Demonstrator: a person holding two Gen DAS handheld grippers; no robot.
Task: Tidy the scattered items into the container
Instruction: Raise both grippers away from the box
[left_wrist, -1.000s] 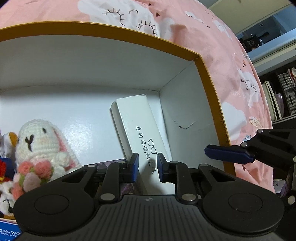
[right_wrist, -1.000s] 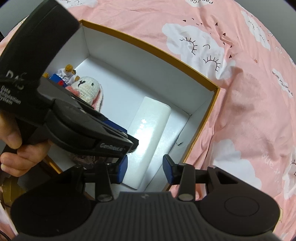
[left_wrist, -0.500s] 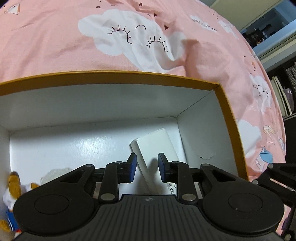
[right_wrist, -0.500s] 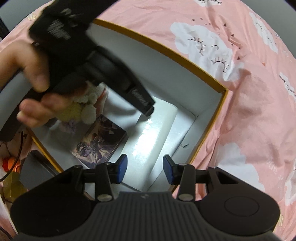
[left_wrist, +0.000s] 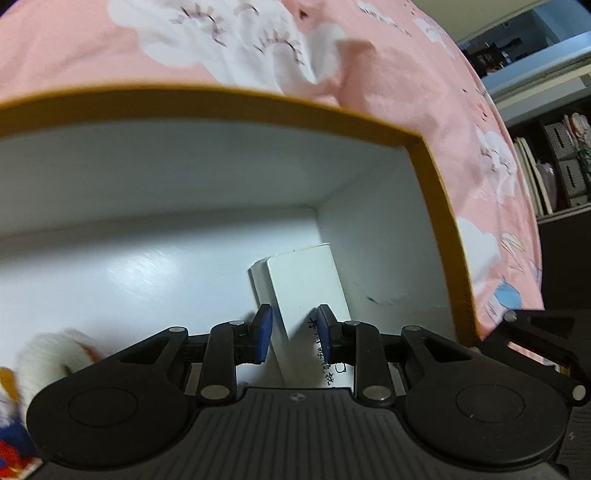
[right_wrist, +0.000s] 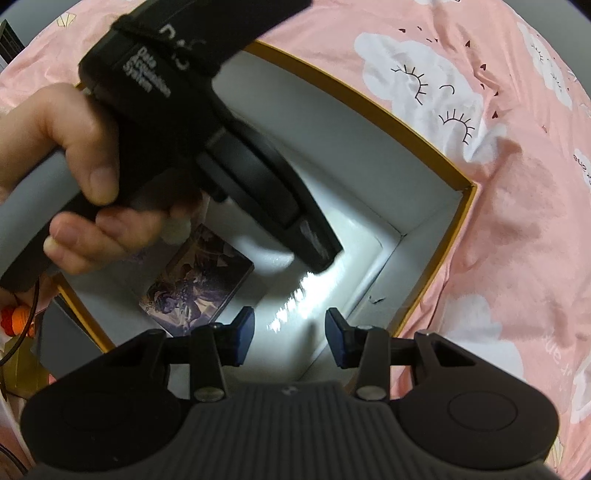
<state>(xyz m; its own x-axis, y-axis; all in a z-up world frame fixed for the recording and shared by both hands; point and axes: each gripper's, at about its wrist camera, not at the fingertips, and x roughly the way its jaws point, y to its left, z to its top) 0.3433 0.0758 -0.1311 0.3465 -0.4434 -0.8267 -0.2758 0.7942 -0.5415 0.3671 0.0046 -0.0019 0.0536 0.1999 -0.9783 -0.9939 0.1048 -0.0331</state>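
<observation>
The container is a white-lined box with a mustard rim (left_wrist: 436, 192) (right_wrist: 424, 144) on a pink sheet. Inside lie a long white case with black lettering (left_wrist: 306, 284) (right_wrist: 332, 288), a purple picture card (right_wrist: 199, 284) and a blurred white crochet bunny (left_wrist: 48, 354). My left gripper (left_wrist: 294, 334) (right_wrist: 321, 258), gripped by a hand (right_wrist: 55, 147), hovers inside the box above the white case. Its jaws are opening and nothing is between them. My right gripper (right_wrist: 291, 338) stands open and empty above the box's near right corner, pointing steeply down at the case.
The pink cloud-print sheet (right_wrist: 498, 221) surrounds the box. A small red and blue toy (left_wrist: 11, 450) sits at the box's left end. Dark shelves with books (left_wrist: 546, 177) stand beyond the bed. Orange items and a thin cable (right_wrist: 14, 317) lie outside the box's near left wall.
The left gripper has lifted off the box floor and swung toward the white case, uncovering the picture card. Its jaws have widened a little. The right gripper has stayed put.
</observation>
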